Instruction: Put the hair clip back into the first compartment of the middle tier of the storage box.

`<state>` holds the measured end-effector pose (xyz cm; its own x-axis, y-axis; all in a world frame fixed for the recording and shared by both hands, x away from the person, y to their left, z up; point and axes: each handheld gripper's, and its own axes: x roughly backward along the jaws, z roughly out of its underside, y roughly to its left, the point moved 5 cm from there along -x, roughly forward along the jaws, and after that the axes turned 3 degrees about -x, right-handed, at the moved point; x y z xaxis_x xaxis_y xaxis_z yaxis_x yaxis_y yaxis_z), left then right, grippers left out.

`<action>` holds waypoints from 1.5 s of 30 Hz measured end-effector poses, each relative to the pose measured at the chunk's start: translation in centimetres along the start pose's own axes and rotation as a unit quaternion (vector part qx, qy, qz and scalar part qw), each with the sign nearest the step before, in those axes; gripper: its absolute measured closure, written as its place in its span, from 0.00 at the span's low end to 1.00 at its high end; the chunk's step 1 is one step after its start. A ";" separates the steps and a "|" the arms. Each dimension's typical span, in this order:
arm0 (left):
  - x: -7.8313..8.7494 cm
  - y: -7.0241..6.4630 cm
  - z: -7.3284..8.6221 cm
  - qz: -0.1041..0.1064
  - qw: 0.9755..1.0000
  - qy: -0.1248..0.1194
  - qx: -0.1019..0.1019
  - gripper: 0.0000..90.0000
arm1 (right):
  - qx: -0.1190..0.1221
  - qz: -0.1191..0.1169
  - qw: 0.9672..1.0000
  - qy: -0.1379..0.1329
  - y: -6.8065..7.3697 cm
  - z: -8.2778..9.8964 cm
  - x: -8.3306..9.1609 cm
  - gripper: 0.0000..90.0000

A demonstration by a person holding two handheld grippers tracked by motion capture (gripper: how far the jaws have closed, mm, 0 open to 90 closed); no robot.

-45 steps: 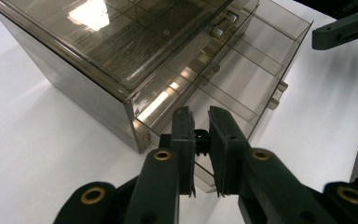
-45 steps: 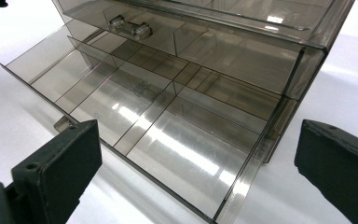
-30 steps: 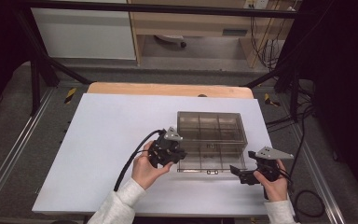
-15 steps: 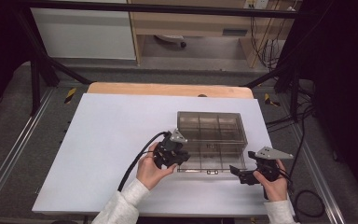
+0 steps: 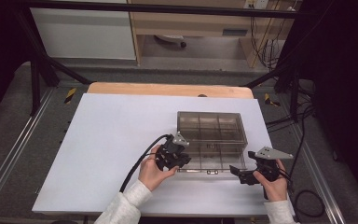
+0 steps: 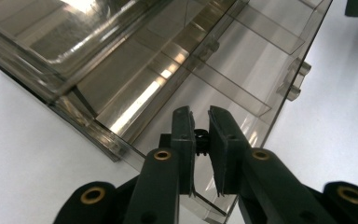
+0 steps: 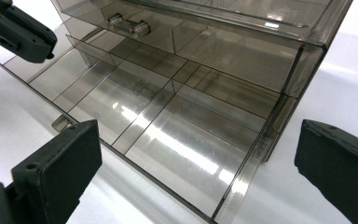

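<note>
the smoky clear drawer box [image 5: 212, 128] sits on the white table [image 5: 112, 140], toward its right side, and its bottom drawer [image 7: 135, 121] stands pulled out toward me, dividers showing. at the drawer's front left corner my left gripper [image 6: 199, 140] is clenched on the thin side wall, jaws pinching the plastic. off the drawer's front right corner my right gripper [image 5: 237, 171] hangs released, jaws spread wide, touching nothing.

High view looks down on table [image 5: 102, 154]; both gripper views closely share the drawer [image 7: 135, 126]
</note>
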<state>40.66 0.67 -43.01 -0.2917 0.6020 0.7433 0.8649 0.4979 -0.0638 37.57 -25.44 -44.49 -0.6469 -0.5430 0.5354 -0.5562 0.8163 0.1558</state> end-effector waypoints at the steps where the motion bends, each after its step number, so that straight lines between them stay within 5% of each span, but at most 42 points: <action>1: -0.1 0.0 0.0 0.000 1.000 0.000 0.000 0.89 | 0.001 0.000 1.000 0.000 0.0 0.0 0.0 0.01; 12: -0.6 -0.1 0.4 0.003 1.000 0.007 0.000 0.88 | 0.001 0.000 1.000 0.000 0.0 0.0 0.0 0.01; 22: 0.8 -0.2 0.1 0.007 1.000 -0.008 0.005 0.65 | 0.001 0.001 1.000 -0.001 0.0 0.0 0.0 0.01; 39: 3.5 0.3 0.5 -0.020 0.999 -0.027 -0.008 0.38 | 0.003 0.000 1.000 -0.003 0.1 -0.2 0.1 0.01; 45: 4.3 1.0 1.2 -0.034 0.999 -0.032 0.001 0.30 | 0.004 0.000 1.000 -0.004 0.2 -0.2 0.2 0.01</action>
<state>39.81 4.53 -40.63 -0.3746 0.6051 0.7025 0.8414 0.5401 -0.0165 37.44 -25.30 -44.21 -0.6509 -0.5453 0.5282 -0.5610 0.8143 0.1493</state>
